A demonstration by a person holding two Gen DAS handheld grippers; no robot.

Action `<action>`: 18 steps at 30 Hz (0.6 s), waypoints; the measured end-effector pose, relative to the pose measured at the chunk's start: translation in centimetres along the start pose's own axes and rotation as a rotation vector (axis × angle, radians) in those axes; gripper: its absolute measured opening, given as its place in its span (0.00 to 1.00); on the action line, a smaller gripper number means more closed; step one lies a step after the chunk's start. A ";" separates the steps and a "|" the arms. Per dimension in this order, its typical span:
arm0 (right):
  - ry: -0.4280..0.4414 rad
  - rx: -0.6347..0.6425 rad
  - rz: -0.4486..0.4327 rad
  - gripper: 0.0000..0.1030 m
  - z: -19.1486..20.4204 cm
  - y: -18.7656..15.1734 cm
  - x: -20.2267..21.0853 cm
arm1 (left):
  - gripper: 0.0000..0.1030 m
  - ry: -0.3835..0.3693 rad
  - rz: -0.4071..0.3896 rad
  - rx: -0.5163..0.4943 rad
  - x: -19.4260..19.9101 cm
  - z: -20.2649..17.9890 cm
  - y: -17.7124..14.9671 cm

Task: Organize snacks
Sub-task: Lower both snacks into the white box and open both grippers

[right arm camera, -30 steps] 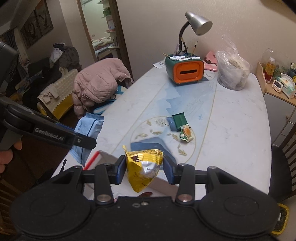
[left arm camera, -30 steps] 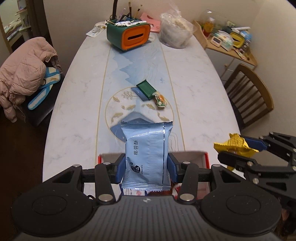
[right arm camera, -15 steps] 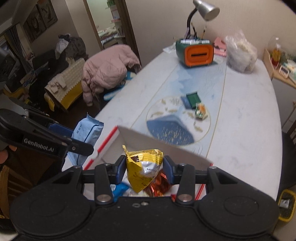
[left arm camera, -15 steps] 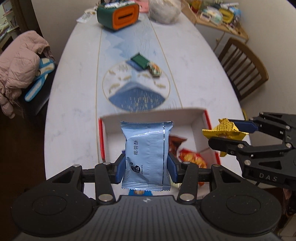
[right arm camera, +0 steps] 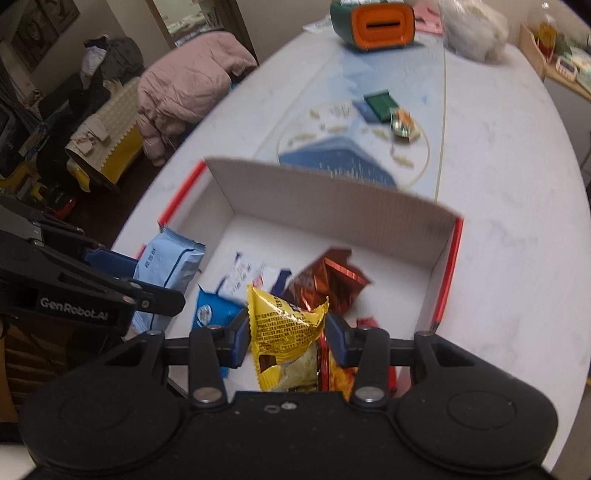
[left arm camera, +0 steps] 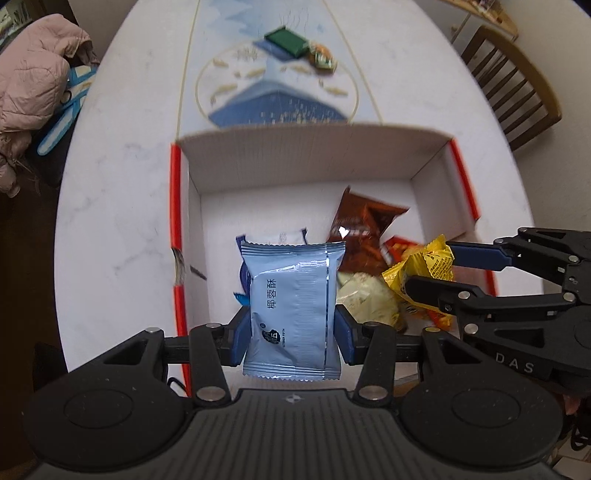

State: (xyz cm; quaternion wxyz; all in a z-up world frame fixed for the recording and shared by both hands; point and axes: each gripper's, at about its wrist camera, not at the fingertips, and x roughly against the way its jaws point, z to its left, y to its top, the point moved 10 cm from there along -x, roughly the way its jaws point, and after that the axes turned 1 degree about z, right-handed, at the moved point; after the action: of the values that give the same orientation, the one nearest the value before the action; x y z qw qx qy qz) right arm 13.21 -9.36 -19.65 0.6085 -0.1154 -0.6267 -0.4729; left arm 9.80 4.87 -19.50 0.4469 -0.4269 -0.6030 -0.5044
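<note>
My left gripper [left arm camera: 291, 338] is shut on a light blue snack packet [left arm camera: 291, 299] and holds it above the near left part of an open white cardboard box [left arm camera: 314, 151] with red edges. My right gripper [right arm camera: 286, 338] is shut on a yellow snack packet [right arm camera: 284, 325] over the box's near right part; it also shows in the left wrist view [left arm camera: 424, 269]. The box [right arm camera: 332, 210] holds several packets, among them a brown one [left arm camera: 364, 229]. The blue packet also shows in the right wrist view [right arm camera: 166, 262].
On the white oval table [left arm camera: 122, 192] beyond the box lie a green packet [left arm camera: 286, 42] and a small orange-green packet [left arm camera: 323, 59]. An orange-green organizer [right arm camera: 373, 20] and a plastic bag [right arm camera: 472, 27] stand at the far end. A chair with a pink jacket [left arm camera: 29, 88] is at left, a wooden chair [left arm camera: 517, 85] at right.
Both grippers have moved forward and tilted down over the box with their packets still held. The inside of the box has come into full view.
</note>
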 end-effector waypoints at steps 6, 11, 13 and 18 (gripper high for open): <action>-0.034 0.009 0.019 0.41 -0.2 -1.5 -1.9 | 0.45 0.039 0.016 -0.010 -2.7 0.0 -0.4; -0.060 0.035 0.024 0.41 -0.2 -2.2 -2.8 | 0.45 0.048 0.030 -0.014 -4.3 -0.1 -0.9; -0.062 0.040 0.024 0.41 -0.3 -2.3 -3.1 | 0.45 0.048 0.030 -0.017 -4.8 -0.1 -1.0; -0.078 0.064 0.022 0.41 0.0 -2.5 -3.6 | 0.45 0.049 0.024 -0.016 -5.6 -0.2 -1.2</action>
State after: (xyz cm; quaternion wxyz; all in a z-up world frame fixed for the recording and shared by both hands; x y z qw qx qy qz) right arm 12.23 -9.12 -23.89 0.5920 -0.1211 -0.6636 -0.4411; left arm 9.94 4.20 -25.15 0.4642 -0.4253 -0.5828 -0.5138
